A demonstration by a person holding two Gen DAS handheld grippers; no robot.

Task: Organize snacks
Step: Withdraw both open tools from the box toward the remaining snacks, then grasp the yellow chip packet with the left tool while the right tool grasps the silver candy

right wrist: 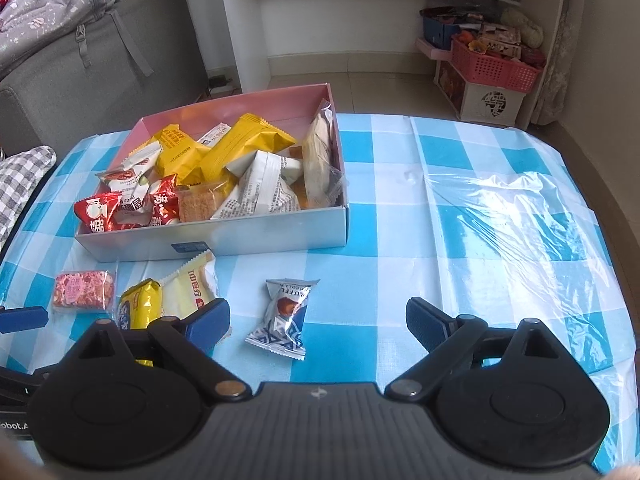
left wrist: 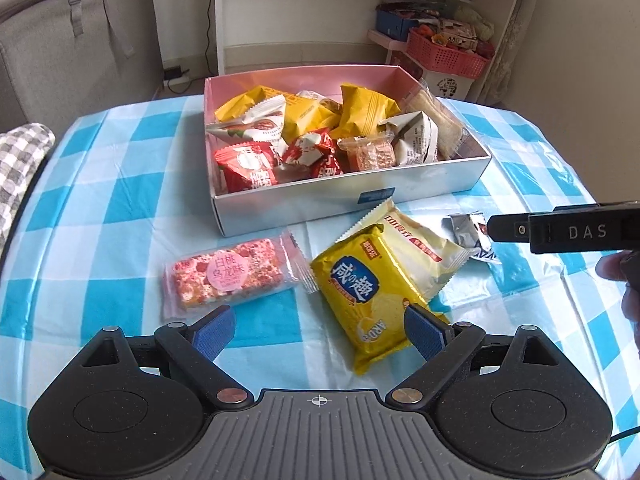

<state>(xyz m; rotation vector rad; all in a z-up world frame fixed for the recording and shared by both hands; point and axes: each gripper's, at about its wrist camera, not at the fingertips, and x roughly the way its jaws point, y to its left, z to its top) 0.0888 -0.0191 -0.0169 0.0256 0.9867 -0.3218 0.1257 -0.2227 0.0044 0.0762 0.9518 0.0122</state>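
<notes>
A white box (left wrist: 304, 210) (right wrist: 256, 236) with a pink inside holds several wrapped snacks. In front of it on the checked cloth lie a pink bar (left wrist: 228, 274) (right wrist: 82, 290), a yellow pack (left wrist: 364, 292) (right wrist: 140, 308), a pale yellow pack (left wrist: 420, 248) (right wrist: 190, 292) under it, and a silver-blue truffle candy (right wrist: 286, 316) (left wrist: 468, 232). My left gripper (left wrist: 318, 332) is open and empty, above the yellow pack's near end. My right gripper (right wrist: 318, 324) is open and empty, just behind the candy; its finger shows in the left wrist view (left wrist: 560, 230).
The table (right wrist: 480, 208) has a blue-and-white cloth under clear plastic. A grey sofa (right wrist: 100, 72) stands at the left, a white shelf unit (right wrist: 360, 20) behind, and red baskets (right wrist: 496, 64) on a stool at the back right.
</notes>
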